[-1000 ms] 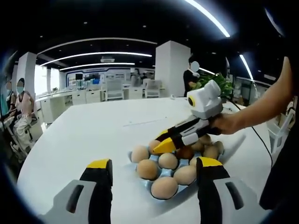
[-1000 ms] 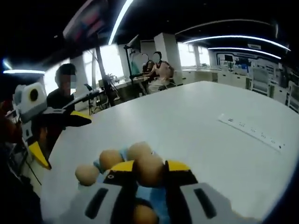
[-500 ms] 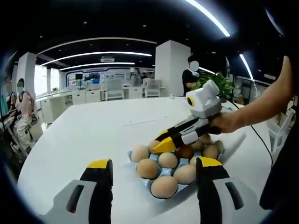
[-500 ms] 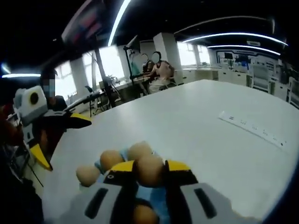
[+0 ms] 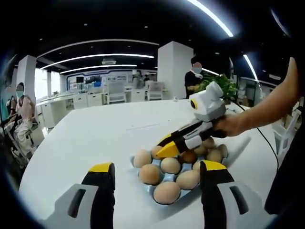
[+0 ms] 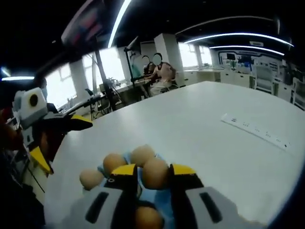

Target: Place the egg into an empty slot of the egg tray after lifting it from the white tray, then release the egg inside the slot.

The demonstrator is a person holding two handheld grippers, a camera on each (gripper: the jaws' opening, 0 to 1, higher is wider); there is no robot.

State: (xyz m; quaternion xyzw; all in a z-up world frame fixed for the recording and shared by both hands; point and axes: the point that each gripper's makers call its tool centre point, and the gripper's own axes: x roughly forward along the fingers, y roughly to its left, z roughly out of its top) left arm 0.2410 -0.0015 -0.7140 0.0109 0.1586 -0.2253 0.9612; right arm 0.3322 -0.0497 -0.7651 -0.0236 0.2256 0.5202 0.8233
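A light blue egg tray (image 5: 151,191) sits on the white table and holds several brown eggs. My left gripper (image 5: 156,168) is open, its yellow-tipped jaws spread wide on the near side of the tray. A hand brings my right gripper (image 5: 164,144) in from the right, low over the tray's far rows. In the right gripper view, my right gripper (image 6: 154,170) is shut on a brown egg (image 6: 155,172) just above the egg tray (image 6: 161,199). My left gripper (image 6: 61,142) stands open at the left of that view.
The round white table (image 5: 95,138) stretches wide on all sides of the tray. A white power strip (image 6: 255,132) lies flat on it. Two seated people (image 6: 157,71) are at the table's far edge, and a person (image 5: 193,78) stands by a pillar.
Both grippers have hardly moved. The egg between the right jaws looks slightly sharper and rounder, in the same spot over the tray.
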